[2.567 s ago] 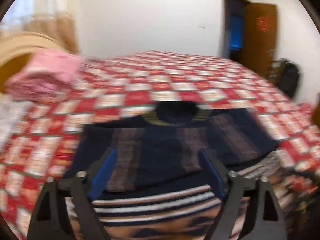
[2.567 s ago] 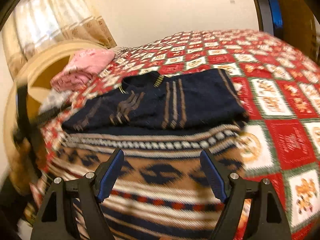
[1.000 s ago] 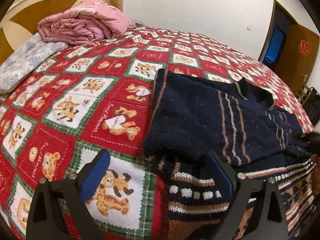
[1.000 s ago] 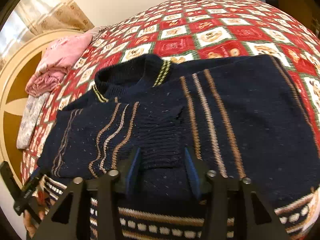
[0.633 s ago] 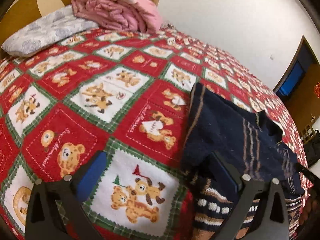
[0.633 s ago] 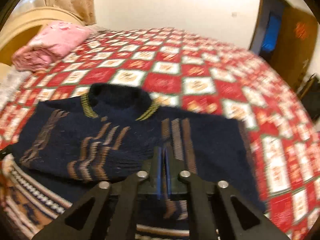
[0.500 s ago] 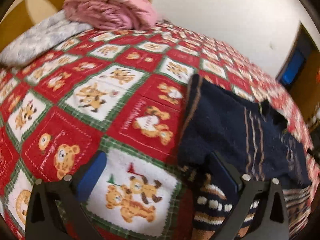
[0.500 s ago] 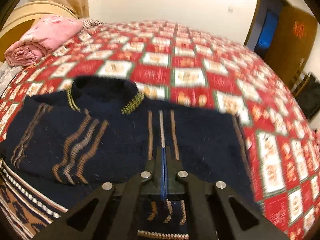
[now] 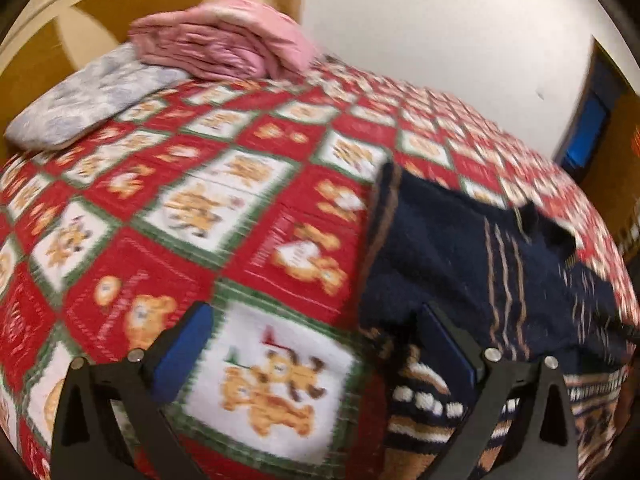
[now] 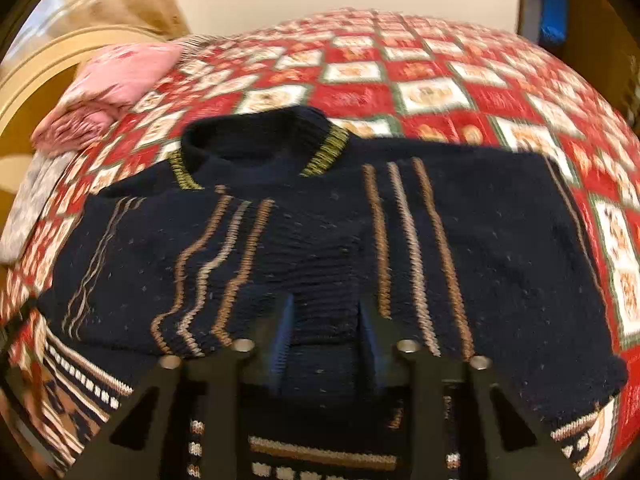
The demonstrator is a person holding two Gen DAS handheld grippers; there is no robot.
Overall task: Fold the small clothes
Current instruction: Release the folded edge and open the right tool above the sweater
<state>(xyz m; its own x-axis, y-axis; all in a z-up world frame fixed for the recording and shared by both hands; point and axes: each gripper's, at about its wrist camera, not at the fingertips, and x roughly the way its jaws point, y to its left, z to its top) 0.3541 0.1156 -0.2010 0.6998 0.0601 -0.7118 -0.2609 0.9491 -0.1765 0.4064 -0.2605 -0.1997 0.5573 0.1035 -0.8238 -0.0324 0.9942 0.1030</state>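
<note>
One navy knitted sweater (image 10: 500, 240) with tan and grey stripes and an olive-edged collar lies flat on the red teddy-bear quilt (image 9: 192, 208) of the bed, its sleeves folded in across the chest over a patterned brown-and-white band at its near edge. Left tongs (image 9: 316, 344) are spread wide and grasp nothing, the left finger over bare quilt and the right finger at the sweater's near left corner. Right tongs (image 10: 324, 332) are opening, with the ribbed cuff (image 10: 320, 280) of a folded sleeve between their fingers at the sweater's near middle.
</note>
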